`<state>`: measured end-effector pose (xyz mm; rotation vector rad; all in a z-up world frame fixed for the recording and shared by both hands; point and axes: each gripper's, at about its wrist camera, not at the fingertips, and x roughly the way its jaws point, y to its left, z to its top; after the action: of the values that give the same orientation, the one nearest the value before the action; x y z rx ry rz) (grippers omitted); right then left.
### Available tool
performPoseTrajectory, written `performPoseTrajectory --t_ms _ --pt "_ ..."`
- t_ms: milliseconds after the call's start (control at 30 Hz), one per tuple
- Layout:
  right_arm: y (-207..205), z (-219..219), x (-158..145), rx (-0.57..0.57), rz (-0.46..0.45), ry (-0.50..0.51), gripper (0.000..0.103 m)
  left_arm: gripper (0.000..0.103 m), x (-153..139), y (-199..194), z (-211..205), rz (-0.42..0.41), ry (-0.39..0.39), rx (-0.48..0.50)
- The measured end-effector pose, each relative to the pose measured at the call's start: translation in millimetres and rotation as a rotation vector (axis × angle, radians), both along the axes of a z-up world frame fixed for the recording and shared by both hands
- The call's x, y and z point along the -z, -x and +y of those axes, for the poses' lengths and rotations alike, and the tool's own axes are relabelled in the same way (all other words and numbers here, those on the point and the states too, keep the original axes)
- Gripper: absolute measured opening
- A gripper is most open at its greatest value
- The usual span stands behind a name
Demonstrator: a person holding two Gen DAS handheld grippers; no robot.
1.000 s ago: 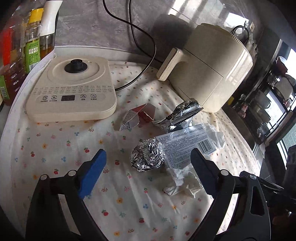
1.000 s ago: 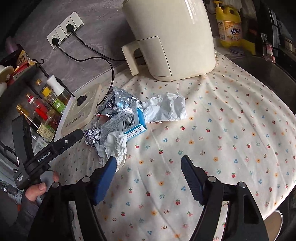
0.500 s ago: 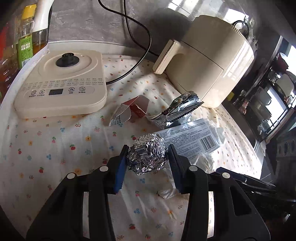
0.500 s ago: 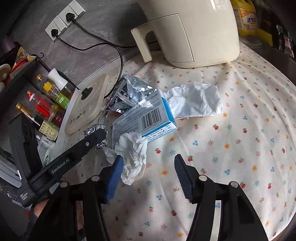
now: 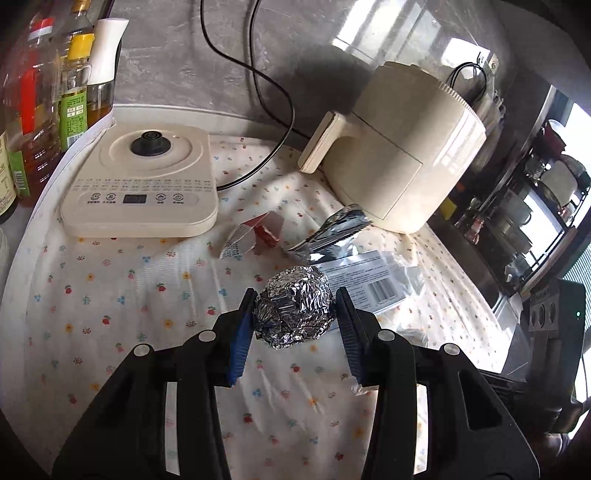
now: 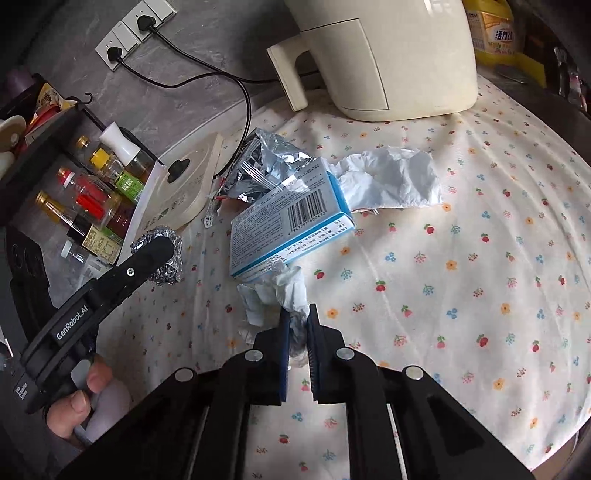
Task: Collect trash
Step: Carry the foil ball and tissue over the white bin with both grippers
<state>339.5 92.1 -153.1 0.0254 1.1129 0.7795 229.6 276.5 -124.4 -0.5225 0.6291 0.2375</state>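
Observation:
My left gripper is shut on a crumpled foil ball, held just above the flowered cloth; the ball also shows in the right wrist view. My right gripper is shut on a crumpled white tissue that lies against a blue-and-white box. More trash lies behind: a silver foil wrapper, a white crumpled plastic bag, and a small red-and-white carton.
A cream air fryer stands at the back right. A cream appliance base with a black cord sits at the back left. Sauce bottles line the left edge. A yellow detergent bottle stands behind the fryer.
Both grippers have closed: the left on the foil ball and lifted it slightly, the right moved forward and down and shut on the tissue.

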Motion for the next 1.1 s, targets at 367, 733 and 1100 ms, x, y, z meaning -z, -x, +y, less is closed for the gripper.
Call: performPoseTrajectory --t_ms 367,733,1100 --pt "-1 -186 -41 0.250 -0.071 -0.022 0.010 0.044 -25 -34 -132 -0.037 -0.026 0.212" --pt "20 -339 -43 0.508 -0.079 -0.058 0.010 0.044 -37 -67 -273 -0.027 -0.052 0.478" --pt "51 -446 -3 0.706 -0.002 -0.032 0.011 0.044 -12 -81 -394 0.046 -0.075 0.734"
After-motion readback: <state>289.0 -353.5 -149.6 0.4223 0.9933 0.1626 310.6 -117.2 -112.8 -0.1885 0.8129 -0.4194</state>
